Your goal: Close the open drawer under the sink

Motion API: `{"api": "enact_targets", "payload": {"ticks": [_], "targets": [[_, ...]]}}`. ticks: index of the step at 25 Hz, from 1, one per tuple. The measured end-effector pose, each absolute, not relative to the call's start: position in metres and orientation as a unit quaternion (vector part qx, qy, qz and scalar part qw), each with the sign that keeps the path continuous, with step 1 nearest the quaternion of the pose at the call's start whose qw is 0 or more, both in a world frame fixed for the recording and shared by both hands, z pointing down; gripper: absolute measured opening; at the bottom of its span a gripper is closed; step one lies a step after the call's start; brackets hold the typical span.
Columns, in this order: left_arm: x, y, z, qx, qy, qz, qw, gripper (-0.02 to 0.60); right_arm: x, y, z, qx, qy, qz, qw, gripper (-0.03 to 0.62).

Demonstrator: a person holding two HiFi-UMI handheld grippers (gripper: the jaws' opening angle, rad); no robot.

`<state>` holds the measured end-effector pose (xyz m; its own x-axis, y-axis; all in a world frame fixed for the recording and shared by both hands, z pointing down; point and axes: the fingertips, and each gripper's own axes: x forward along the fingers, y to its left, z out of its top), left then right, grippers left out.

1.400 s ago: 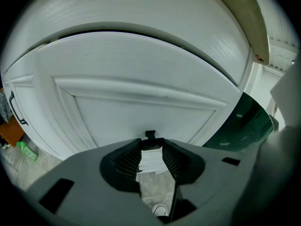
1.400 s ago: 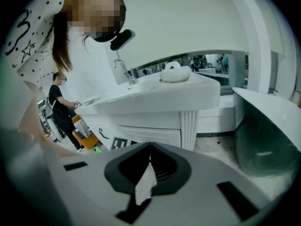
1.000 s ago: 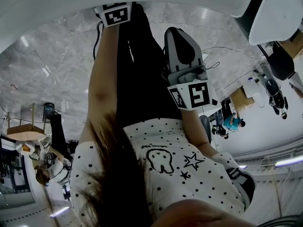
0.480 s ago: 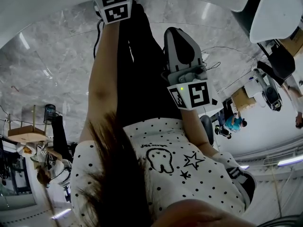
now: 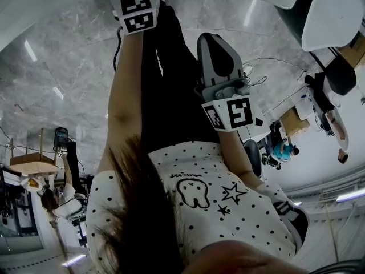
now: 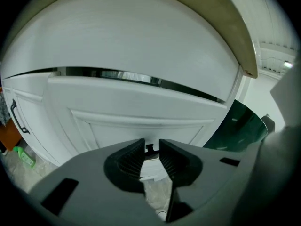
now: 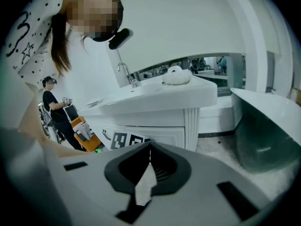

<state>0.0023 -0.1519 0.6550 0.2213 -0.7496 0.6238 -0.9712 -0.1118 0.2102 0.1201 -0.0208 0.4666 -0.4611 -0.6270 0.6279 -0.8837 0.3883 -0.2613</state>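
jaws of left gripper (image 6: pixel 151 141), just closing but apart, flank the dark handle (image 6: pixel 149 148) of the ajar white drawer (image 6: pixel 141 107).

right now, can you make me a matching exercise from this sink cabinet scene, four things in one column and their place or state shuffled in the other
Things:
1. drawer front
2. faucet
3. right gripper
4. black handle

Place or state:
a. standing on the sink top
b. jaws together, nothing held
c. on the cabinet, left of the drawer
d. pulled out, with a dark gap above it

Pairs: 1-d, 2-a, 3-b, 4-c
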Motion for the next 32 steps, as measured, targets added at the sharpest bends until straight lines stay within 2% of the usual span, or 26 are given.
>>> {"api": "enact_targets", "payload": {"ticks": [1,2,32], "targets": [[0.000,-0.151,0.652,0.721,-0.600,0.185,0.292,0.047,0.119,-0.020,0.466,0.469,-0.805,0.290,0.219,0.015],[-0.002,-0.149,0.647,0.720,-0.605,0.185,0.286,0.015,0.119,-0.020,0.464,0.469,-0.806,0.289,0.218,0.015],[-0.052,-0.122,0.495,0.738,-0.607,0.172,0.241,0.005,0.083,-0.032,0.381,0.446,-0.832,0.237,0.228,0.015]]}}
